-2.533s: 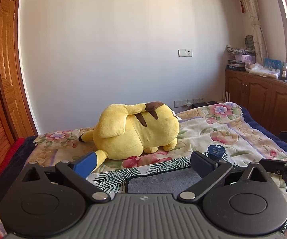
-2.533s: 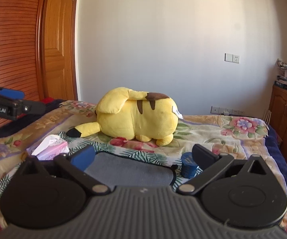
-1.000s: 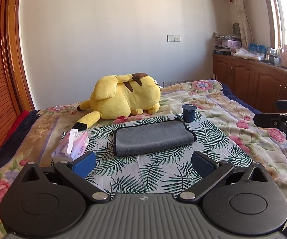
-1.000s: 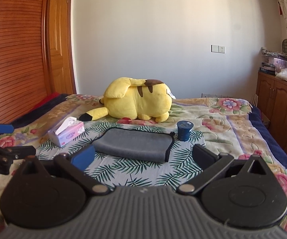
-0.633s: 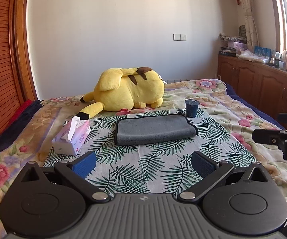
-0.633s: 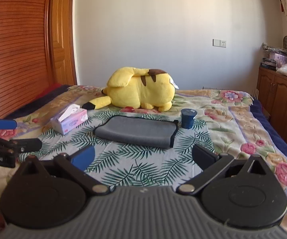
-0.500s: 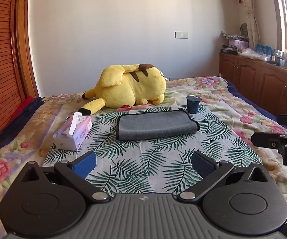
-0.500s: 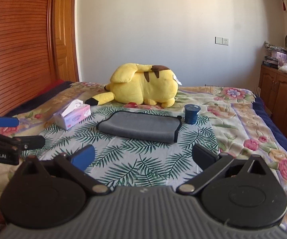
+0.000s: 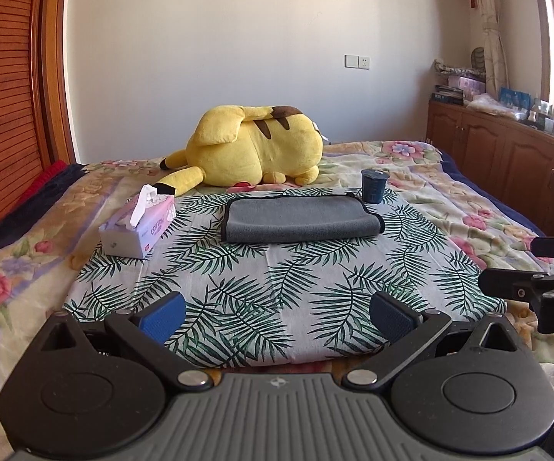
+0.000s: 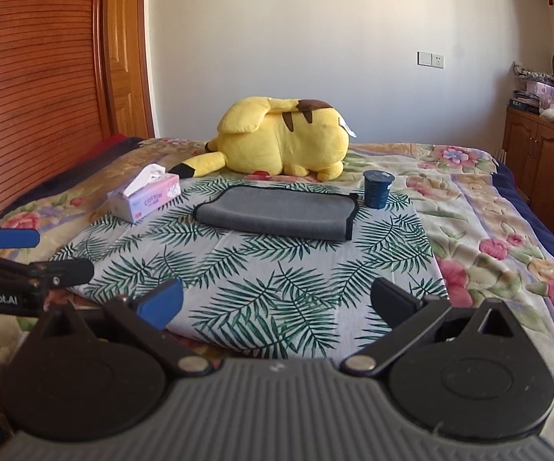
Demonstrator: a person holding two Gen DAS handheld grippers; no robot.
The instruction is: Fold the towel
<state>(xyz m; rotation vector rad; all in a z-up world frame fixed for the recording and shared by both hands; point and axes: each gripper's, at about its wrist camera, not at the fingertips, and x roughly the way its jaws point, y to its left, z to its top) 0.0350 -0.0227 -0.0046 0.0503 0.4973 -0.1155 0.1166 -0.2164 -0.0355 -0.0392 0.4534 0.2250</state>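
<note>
A grey towel (image 9: pixel 300 219) lies folded flat on a palm-leaf cloth (image 9: pixel 269 288) on the bed; it also shows in the right wrist view (image 10: pixel 277 217). My left gripper (image 9: pixel 277 313) is open and empty, well back from the towel over the cloth's near edge. My right gripper (image 10: pixel 277 299) is open and empty, also back at the near edge. Each gripper shows in the other's view, the right one at the right (image 9: pixel 534 269), the left one at the left (image 10: pixel 34 253).
A yellow plush toy (image 9: pixel 253 151) lies behind the towel. A tissue box (image 9: pixel 138 226) stands left of the towel, a dark blue cup (image 9: pixel 373 190) at its far right corner. Wooden cabinets (image 9: pixel 507 157) line the right, a wooden door (image 10: pixel 46 77) the left.
Both grippers have pulled back from the towel toward the near edge of the bed. The towel lies folded and released, farther away in both views.
</note>
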